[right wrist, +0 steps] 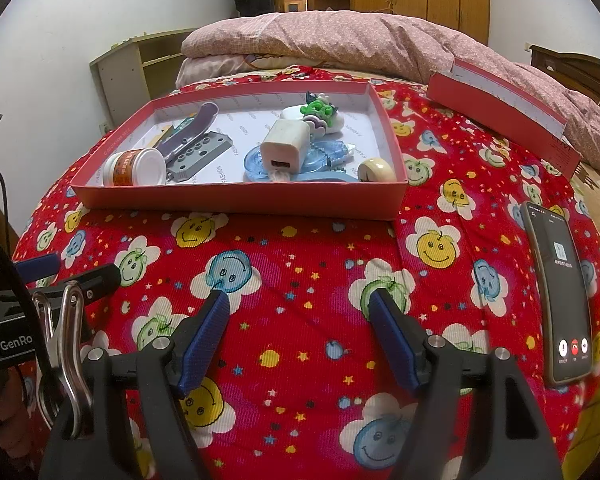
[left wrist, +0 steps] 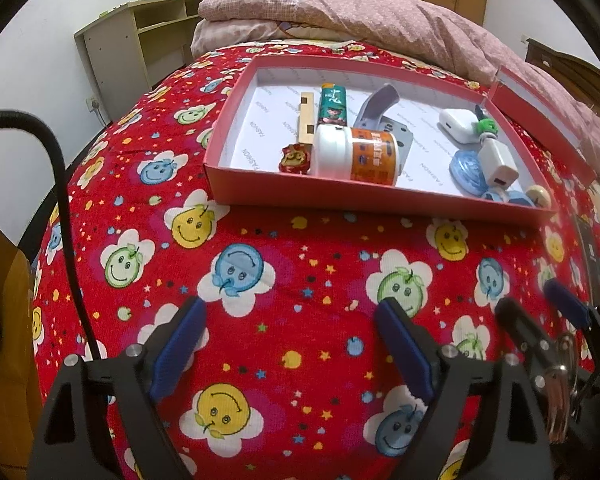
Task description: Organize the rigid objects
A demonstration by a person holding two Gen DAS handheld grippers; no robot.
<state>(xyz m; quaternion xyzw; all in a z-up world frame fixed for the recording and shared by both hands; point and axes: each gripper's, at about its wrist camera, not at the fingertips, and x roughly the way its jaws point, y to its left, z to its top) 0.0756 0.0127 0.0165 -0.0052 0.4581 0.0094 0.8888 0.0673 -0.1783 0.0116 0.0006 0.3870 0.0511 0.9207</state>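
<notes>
A red shallow box (left wrist: 372, 196) (right wrist: 236, 200) lies on the red smiley bedspread. It holds an orange-labelled white jar (left wrist: 352, 154) (right wrist: 134, 168), a grey hole punch (left wrist: 380, 114) (right wrist: 196, 148), a green tube (left wrist: 333, 105), a white charger (left wrist: 498, 162) (right wrist: 284, 146), a blue tape dispenser (left wrist: 466, 170) (right wrist: 320, 160), a white earbud case (left wrist: 458, 122) and a cream ring (right wrist: 376, 170). My left gripper (left wrist: 290, 322) is open and empty, well short of the box. My right gripper (right wrist: 300, 300) is open and empty, also short of it.
The box's red lid (right wrist: 500, 108) (left wrist: 540, 116) lies to the right of the box. A phone (right wrist: 556, 300) with a lit screen lies on the bedspread at the right. A folded pink quilt (right wrist: 340, 40) lies behind. The right gripper's fingers (left wrist: 564, 304) show beside my left.
</notes>
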